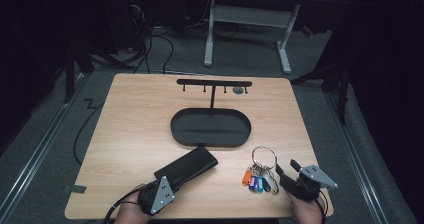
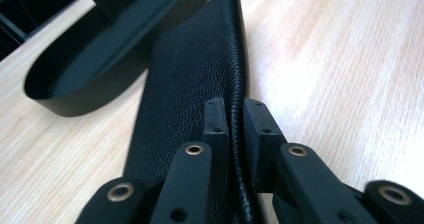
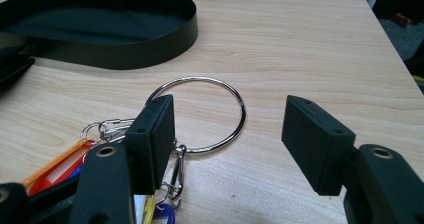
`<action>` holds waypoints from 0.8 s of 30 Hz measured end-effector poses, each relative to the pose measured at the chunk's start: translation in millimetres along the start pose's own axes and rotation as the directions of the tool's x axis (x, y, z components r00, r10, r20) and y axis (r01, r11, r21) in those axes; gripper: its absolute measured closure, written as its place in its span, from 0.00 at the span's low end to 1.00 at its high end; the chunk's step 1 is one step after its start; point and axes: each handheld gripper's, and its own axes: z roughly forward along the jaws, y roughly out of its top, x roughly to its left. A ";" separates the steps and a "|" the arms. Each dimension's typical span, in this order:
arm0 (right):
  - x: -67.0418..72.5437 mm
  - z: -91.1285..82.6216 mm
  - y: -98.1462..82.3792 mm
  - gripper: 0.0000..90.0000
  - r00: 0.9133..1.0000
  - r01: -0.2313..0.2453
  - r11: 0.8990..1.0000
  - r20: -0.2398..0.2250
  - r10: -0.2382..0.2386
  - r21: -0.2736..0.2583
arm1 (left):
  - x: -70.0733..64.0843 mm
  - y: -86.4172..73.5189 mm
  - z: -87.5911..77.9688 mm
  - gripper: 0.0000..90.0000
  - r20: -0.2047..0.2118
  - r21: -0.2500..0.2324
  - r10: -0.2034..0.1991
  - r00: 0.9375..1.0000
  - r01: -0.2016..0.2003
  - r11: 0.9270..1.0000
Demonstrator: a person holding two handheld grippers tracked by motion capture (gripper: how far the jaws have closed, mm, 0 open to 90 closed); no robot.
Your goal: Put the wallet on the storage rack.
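Black grained-leather wallet lying flat on the counter, near the front edge, long axis running diagonally from the left gripper up toward the black oval tray. Stitched edge clenched between the left fingers. Right gripper released, hovering wide over the key ring and its coloured tags.

Right gripper low over a pale wooden table, its two black jaws standing wide apart, large silver key ring lying flat between them, coloured key tags clipped on at lower left, black oval tray beyond.
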 end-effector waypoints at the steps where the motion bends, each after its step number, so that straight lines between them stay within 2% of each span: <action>1: -0.3 0.3 0.3 0.43 1.000 0.002 1.000 0.000 -0.002 -0.002 | 1.9 0.3 -1.7 0.91 0.003 -0.011 -0.019 1.000 0.019 1.000; 3: -0.1 0.6 1.0 0.43 1.000 0.003 1.000 -0.002 -0.003 -0.002 | 5.2 0.2 -5.0 0.92 0.017 -0.031 -0.055 0.998 0.056 0.998; 7: 1.0 0.6 2.5 0.43 1.000 0.005 1.000 -0.005 -0.005 -0.010 | 8.9 0.6 -11.2 0.92 0.036 -0.057 -0.101 0.994 0.103 0.993; 13: 1.7 5.6 5.2 0.43 1.000 0.008 1.000 -0.016 -0.008 -0.010 | 9.2 3.6 -20.9 0.92 0.074 -0.095 -0.144 0.987 0.151 0.984; 21: 4.2 8.6 7.0 0.43 0.999 0.031 0.999 -0.023 -0.031 -0.010 | 12.1 8.7 -30.8 0.92 0.139 -0.143 -0.205 0.969 0.225 0.964; 24: 3.5 6.3 6.3 0.43 0.999 0.030 1.000 -0.022 -0.030 -0.011 | 11.5 11.0 -32.1 0.93 0.174 -0.159 -0.232 0.957 0.260 0.953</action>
